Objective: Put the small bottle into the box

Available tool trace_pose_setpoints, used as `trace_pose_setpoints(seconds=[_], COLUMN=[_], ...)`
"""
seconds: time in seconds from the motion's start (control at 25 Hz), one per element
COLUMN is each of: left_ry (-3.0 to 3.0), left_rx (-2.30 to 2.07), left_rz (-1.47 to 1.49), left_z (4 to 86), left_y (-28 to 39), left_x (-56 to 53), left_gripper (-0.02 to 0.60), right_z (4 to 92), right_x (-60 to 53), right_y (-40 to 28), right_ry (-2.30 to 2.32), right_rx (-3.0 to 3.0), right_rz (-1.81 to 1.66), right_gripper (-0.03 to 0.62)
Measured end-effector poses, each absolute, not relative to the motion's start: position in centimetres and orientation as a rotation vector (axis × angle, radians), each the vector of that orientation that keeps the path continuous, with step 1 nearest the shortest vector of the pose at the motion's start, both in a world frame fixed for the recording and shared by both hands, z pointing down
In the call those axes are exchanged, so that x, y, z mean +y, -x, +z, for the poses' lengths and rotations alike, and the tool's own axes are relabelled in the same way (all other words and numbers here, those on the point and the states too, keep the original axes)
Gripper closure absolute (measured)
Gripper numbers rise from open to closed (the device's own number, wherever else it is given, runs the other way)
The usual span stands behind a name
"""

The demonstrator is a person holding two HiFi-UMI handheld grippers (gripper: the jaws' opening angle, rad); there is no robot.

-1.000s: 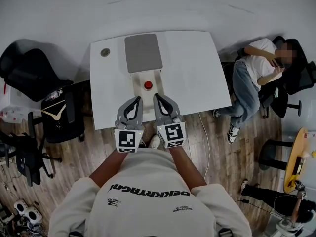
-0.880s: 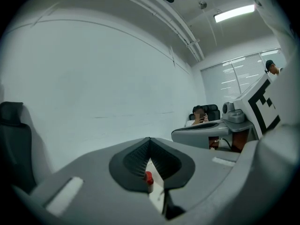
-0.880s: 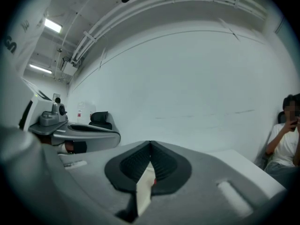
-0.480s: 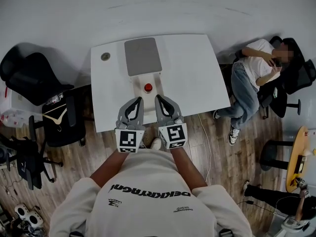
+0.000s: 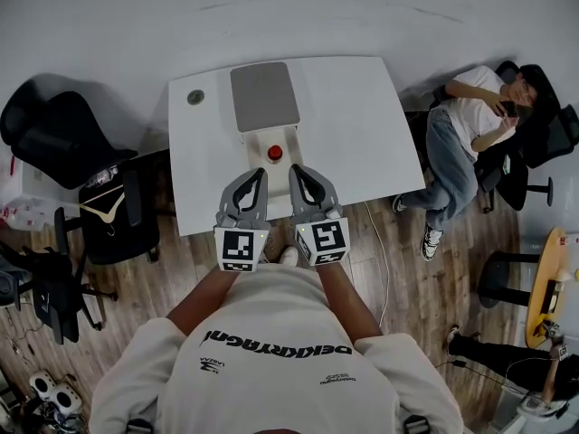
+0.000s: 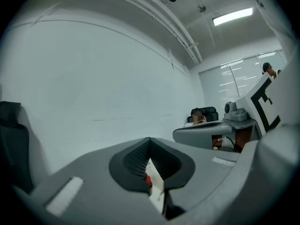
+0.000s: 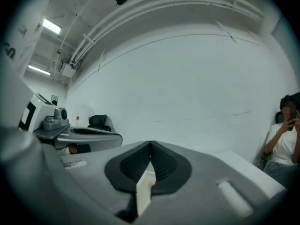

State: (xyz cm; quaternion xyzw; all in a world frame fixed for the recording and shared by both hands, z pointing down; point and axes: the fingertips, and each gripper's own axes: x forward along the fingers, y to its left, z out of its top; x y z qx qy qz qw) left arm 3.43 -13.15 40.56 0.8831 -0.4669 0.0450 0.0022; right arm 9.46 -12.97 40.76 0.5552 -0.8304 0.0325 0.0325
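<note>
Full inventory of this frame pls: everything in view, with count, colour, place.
table: 1, white, centre, on wood floor
box: 1, grey top, far middle of table
white piece: 1, white, just in front of box
small bottle: 1, red top, on white piece
disc: 1, grey, table's far left corner
office chairs: at least 3, black, left of table
hanger: 1, pale, on a left chair
seated person: 1, white top, blue jeans, right of table
side table: 1, yellow, right edge
cable: 1, white, floor by table
left gripper: 1, grey, shut, empty, above table's near edge
right gripper: 1, grey, shut, empty, beside it
</note>
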Motion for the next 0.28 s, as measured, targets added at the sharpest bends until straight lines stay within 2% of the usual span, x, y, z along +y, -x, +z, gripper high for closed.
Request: trace_pose_setpoints(seconds=[0.28], left_ry=[-2.783], left_rx=[-1.451], left_rz=[0.123], left_z=[40.28], left_y=[-3.73], left_x=[-13.19], left_gripper=[0.574], right_z=[40.44], right_x=[-12.68], right_y=[-9.47], right_ry=[-1.712], right_rx=[-2.566], right_rz=[0.082], right_gripper=[0.6])
